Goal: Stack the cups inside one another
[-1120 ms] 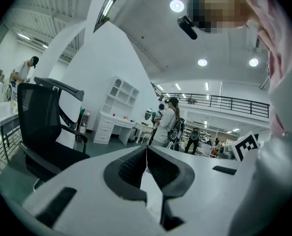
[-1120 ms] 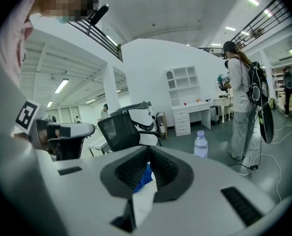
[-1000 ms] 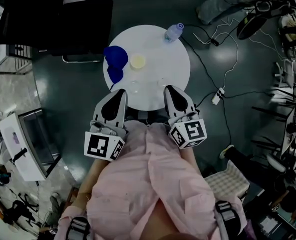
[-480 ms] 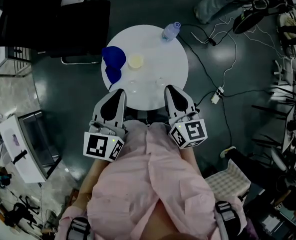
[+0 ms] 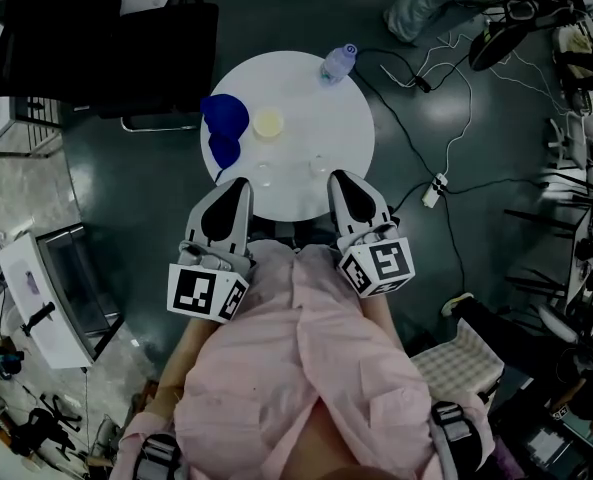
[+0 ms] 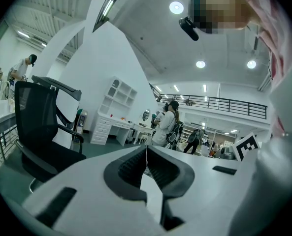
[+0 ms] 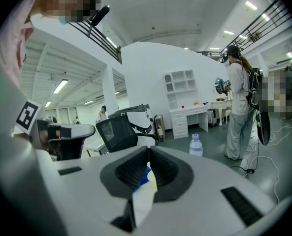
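- Far left, head view: a black office chair point(image 5: 106, 48) on the dark floor beside the round white table point(image 5: 321, 118). Only the left gripper view shows it from the side, with its armrest
- Table's left edge: two blue cups point(image 5: 226, 128) close together. From above it cannot be told whether one sits inside the other. A cream cup point(image 5: 268, 123) stands just to their right, on its own
- Near rim, left: the left gripper point(image 5: 239, 183) points across the table. Its own view shows the jaws pressed together with nothing between them, and no cup in sight
- Near rim, right: the right gripper point(image 5: 337, 178) is likewise clenched tip to tip and empty. Its own view alone shows a sliver of blue and pale yellow through the slot below the closed tips
- Far right rim: a water bottle point(image 5: 338, 63), seen cap-first from above. The right gripper view shows it upright
- Right of the table: cables point(image 5: 456, 118) trail over the floor. The head view gives only the legs of a standing person point(image 5: 426, 3), while the right gripper view shows the whole figure, with a backpack
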Motion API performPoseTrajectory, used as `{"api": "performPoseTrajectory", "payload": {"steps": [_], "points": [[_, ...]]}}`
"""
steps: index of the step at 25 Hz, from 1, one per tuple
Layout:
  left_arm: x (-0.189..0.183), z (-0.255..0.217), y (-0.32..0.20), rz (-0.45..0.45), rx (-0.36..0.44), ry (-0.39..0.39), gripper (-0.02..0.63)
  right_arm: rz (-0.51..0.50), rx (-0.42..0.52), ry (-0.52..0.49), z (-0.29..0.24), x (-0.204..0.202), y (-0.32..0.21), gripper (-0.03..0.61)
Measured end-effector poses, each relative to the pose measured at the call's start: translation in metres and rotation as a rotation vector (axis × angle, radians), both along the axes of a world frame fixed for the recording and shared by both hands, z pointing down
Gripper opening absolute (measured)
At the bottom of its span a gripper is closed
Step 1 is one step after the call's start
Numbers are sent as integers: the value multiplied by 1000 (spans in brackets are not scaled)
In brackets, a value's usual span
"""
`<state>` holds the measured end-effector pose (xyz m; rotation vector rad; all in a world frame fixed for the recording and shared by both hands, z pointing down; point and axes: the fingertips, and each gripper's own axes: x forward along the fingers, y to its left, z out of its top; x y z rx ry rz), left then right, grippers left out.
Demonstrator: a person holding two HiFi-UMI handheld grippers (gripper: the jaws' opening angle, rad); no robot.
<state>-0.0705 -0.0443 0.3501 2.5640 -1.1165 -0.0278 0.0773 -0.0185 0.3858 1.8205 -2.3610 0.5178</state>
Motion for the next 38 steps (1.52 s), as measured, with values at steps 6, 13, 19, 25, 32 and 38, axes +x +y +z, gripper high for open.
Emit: {"api": "performPoseTrajectory", "payload": {"steps": [6, 13, 19, 25, 32, 38], "points": [[3, 3, -2, 4, 2, 0, 19, 10, 4, -4, 3, 4, -1, 37], [-8, 29, 2, 15, -54, -8, 19, 27, -43, -22, 29, -7, 9, 37], [23, 22, -7, 91, -36, -9, 18, 80, -26, -28, 18, 17, 6, 37], [45, 16, -9, 159, -8, -10, 20, 146, -3, -22, 12, 36, 14, 37], [47, 14, -9, 163, 5, 7, 19, 158, 7, -16, 13, 39, 15, 37], [46, 18, -9, 150, -13, -7, 18, 154, -1, -8, 15, 43, 11, 37]]}}
